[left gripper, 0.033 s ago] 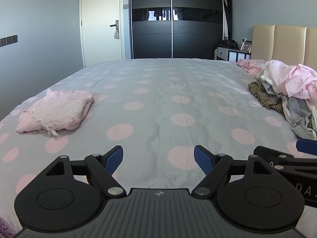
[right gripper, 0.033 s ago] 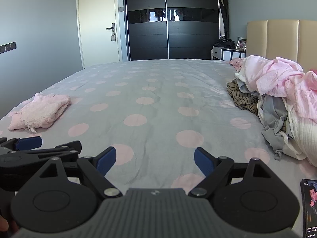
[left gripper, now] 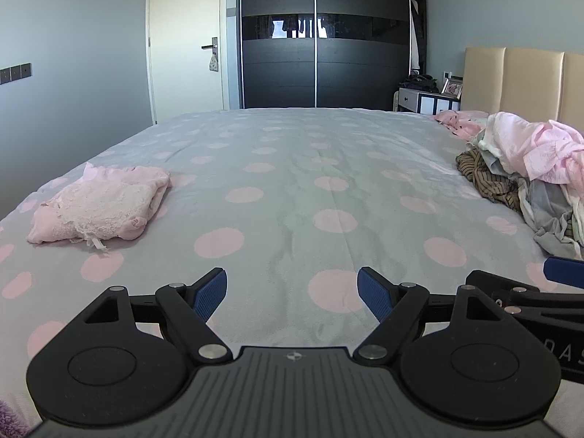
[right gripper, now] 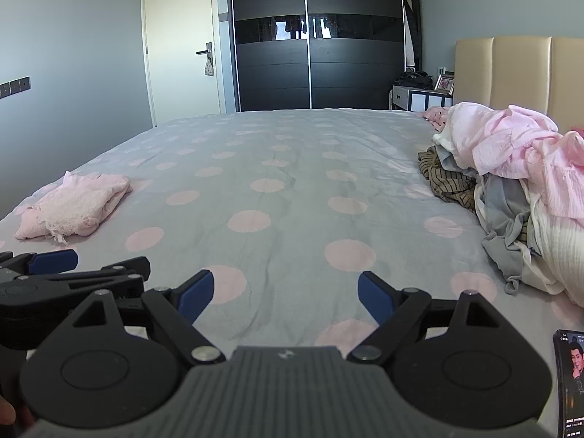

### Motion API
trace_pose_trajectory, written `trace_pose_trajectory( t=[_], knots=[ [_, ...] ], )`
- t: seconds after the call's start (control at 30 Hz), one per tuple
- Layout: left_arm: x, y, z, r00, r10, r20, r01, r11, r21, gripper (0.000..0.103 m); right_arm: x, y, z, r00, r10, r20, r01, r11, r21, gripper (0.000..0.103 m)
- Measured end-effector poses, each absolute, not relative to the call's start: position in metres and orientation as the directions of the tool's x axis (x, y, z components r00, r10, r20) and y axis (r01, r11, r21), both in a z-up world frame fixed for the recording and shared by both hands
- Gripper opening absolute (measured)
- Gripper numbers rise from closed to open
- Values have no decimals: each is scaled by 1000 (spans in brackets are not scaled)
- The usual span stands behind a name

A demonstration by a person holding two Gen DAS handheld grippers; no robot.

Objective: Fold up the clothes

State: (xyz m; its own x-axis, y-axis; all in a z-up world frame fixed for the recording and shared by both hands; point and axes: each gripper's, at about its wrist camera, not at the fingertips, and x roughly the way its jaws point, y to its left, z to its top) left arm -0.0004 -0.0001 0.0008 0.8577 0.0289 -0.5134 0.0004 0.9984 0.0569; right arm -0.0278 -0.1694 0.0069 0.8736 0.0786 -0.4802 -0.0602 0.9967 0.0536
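A folded pink lace garment (left gripper: pixel 106 204) lies on the left of the bed; it also shows in the right wrist view (right gripper: pixel 76 206). A heap of unfolded clothes (left gripper: pixel 525 179), pink, white, grey and striped brown, lies on the right by the headboard; it also shows in the right wrist view (right gripper: pixel 511 182). My left gripper (left gripper: pixel 292 292) is open and empty, low over the bedspread. My right gripper (right gripper: pixel 286 294) is open and empty beside it. Each gripper shows at the edge of the other's view.
The bed has a grey bedspread with pink dots (left gripper: pixel 292 182). A phone (right gripper: pixel 569 383) lies at the near right edge. A beige headboard (right gripper: pixel 518 73), a nightstand (right gripper: pixel 419 96), a dark wardrobe (right gripper: pixel 317 36) and a door (right gripper: pixel 179 43) stand beyond.
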Motion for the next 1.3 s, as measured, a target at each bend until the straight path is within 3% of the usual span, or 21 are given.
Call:
trace_pose_trajectory(
  t=[0.3, 0.5, 0.97, 1.3],
  knots=[
    [0, 0, 6, 858, 9, -514, 6, 1000, 28, 79, -41, -165, 13, 895, 49, -444, -36, 999, 37, 88],
    [0, -6, 4, 865, 20, -501, -13, 1000, 18, 79, -32, -173, 13, 891, 75, -449, -39, 995, 89, 90],
    [-3, -5, 12, 878, 29, -479, -31, 1000, 3, 78, -32, -171, 15, 890, 34, -454, -7, 998, 62, 90],
    [1, 0, 9, 857, 17, -515, -32, 999, -19, 78, -33, -171, 14, 896, 38, -443, -13, 998, 60, 90]
  ],
)
